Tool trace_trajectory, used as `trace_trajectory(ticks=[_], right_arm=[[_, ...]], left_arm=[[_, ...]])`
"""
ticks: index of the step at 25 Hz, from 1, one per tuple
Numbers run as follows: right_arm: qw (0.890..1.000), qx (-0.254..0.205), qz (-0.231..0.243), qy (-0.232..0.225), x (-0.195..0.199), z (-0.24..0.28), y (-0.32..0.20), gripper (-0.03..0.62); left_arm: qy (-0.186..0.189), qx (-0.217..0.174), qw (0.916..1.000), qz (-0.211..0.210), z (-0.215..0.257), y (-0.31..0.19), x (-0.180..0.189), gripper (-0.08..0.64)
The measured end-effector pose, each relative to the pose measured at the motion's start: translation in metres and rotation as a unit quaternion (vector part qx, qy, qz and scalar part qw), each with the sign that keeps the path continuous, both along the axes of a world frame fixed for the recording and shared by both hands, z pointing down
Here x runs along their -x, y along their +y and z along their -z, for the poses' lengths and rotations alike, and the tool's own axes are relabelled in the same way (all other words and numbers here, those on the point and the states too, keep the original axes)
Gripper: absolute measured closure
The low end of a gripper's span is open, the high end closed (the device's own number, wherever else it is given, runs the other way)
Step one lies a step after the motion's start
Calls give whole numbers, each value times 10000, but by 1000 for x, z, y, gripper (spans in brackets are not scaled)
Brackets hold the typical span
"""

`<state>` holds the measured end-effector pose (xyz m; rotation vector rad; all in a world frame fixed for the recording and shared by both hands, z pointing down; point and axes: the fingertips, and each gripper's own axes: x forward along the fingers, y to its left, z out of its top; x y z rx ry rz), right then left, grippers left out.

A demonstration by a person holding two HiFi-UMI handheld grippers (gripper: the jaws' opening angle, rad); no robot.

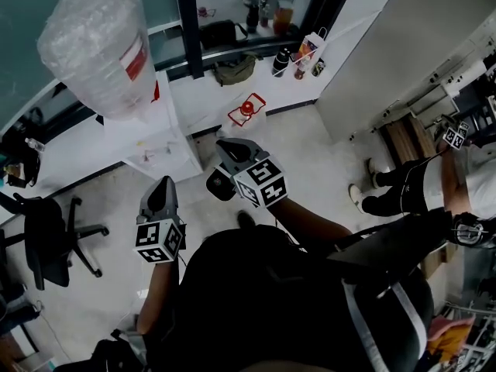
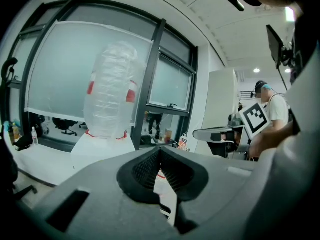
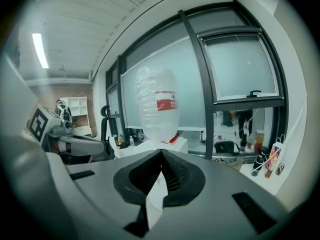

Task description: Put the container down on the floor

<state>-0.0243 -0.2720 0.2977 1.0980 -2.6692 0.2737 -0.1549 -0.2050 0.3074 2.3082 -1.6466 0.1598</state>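
Note:
The container is a big clear water jug (image 1: 101, 45) with a red and white label. It stands upside down on a white dispenser (image 1: 151, 142) by the window. In the left gripper view the jug (image 2: 110, 91) rises ahead and a little left of the jaws; in the right gripper view the jug (image 3: 157, 104) is straight ahead. My left gripper (image 1: 164, 184) is held short of the dispenser, shut and empty. My right gripper (image 1: 235, 150) hangs to the right of the dispenser, also shut with nothing in it. Neither gripper touches the jug.
A black office chair (image 1: 50, 242) stands at the left. A small red-framed thing (image 1: 247, 109) lies on the pale floor ahead. A dark bag (image 1: 232, 70) and bottles with a paper bag (image 1: 306, 53) sit by the window. Another person (image 1: 411, 188) is at the right.

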Motion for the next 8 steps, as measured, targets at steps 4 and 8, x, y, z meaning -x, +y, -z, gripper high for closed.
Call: trace_trajectory(ticks=[4, 8], right_arm=[[10000, 24, 9, -44, 4, 2, -4, 584], [9999, 42, 36, -99, 8, 7, -6, 584]], left_arm=[[-37, -45, 10000, 21, 1, -4, 1, 554], [31, -4, 10000, 28, 4, -4, 2, 554]])
